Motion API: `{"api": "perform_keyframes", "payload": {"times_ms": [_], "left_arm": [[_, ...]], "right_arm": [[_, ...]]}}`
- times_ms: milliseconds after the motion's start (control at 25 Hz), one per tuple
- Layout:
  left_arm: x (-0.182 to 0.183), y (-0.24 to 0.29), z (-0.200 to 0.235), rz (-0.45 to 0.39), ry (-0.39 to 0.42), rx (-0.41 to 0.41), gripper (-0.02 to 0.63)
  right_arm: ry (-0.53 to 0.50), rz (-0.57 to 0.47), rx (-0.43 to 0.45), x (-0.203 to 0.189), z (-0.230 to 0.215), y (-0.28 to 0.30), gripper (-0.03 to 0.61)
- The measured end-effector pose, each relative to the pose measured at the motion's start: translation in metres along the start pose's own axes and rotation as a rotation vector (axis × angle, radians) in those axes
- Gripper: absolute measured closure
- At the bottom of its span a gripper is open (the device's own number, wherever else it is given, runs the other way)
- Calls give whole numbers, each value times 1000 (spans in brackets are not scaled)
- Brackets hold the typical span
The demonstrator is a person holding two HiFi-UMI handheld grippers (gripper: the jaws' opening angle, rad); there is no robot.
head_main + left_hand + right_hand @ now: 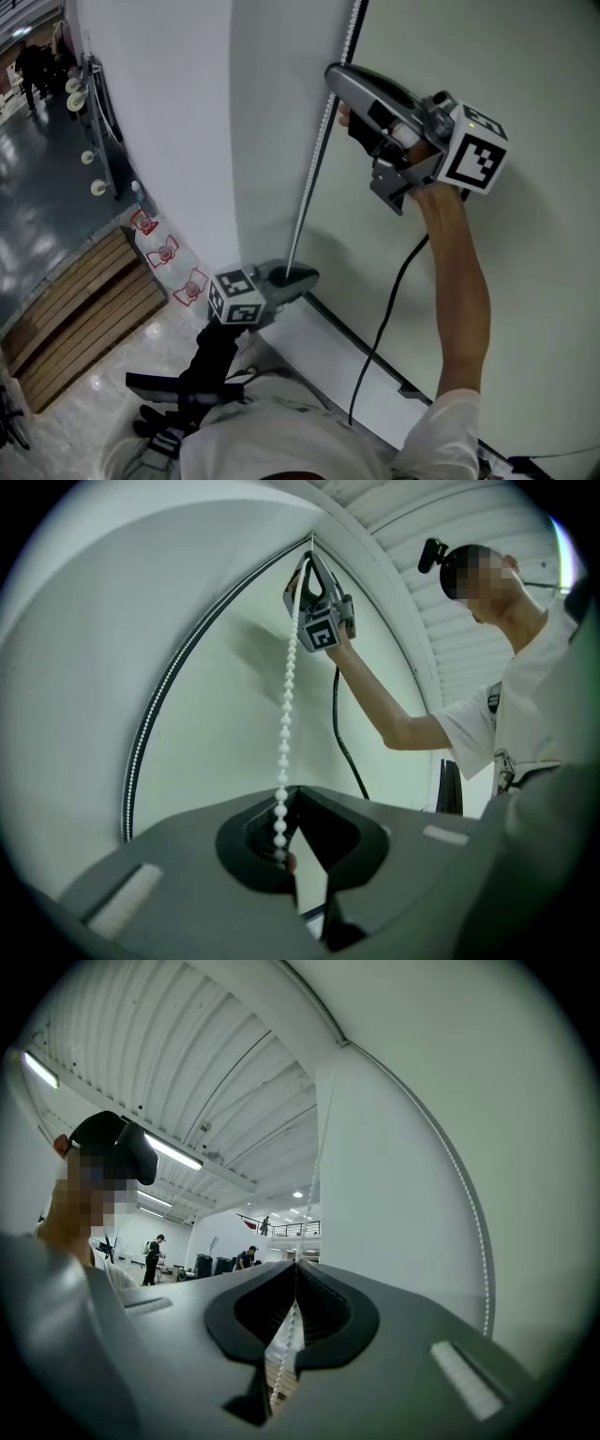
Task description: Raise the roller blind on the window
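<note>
Right claw, held high, and left claw below are clamped on bead chain; roller blind appears barely raised.

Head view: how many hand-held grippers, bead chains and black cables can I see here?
Grippers: 2, the left gripper and the right gripper, both shut on the chain
Bead chain: 1
Black cable: 1
Total: 4
</note>
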State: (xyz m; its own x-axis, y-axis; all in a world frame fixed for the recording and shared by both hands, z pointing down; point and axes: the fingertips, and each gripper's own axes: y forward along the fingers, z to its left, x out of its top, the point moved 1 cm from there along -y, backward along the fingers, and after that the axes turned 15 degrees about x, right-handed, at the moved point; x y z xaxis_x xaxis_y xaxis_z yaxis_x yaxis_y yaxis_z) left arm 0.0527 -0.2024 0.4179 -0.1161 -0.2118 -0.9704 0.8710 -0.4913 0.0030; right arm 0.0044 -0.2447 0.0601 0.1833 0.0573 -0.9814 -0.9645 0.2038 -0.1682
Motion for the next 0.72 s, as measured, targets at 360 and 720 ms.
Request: {"api": "perform_keyframes", "payload": {"times_ms": [360,720], "left_arm": [[0,2,-3,1,4,-9,615],[4,3,-4,-4,13,-14,615]], "right_arm": [[16,7,-17,-23,7,-8,574],[31,39,-24,-46,14,-10,575]]}}
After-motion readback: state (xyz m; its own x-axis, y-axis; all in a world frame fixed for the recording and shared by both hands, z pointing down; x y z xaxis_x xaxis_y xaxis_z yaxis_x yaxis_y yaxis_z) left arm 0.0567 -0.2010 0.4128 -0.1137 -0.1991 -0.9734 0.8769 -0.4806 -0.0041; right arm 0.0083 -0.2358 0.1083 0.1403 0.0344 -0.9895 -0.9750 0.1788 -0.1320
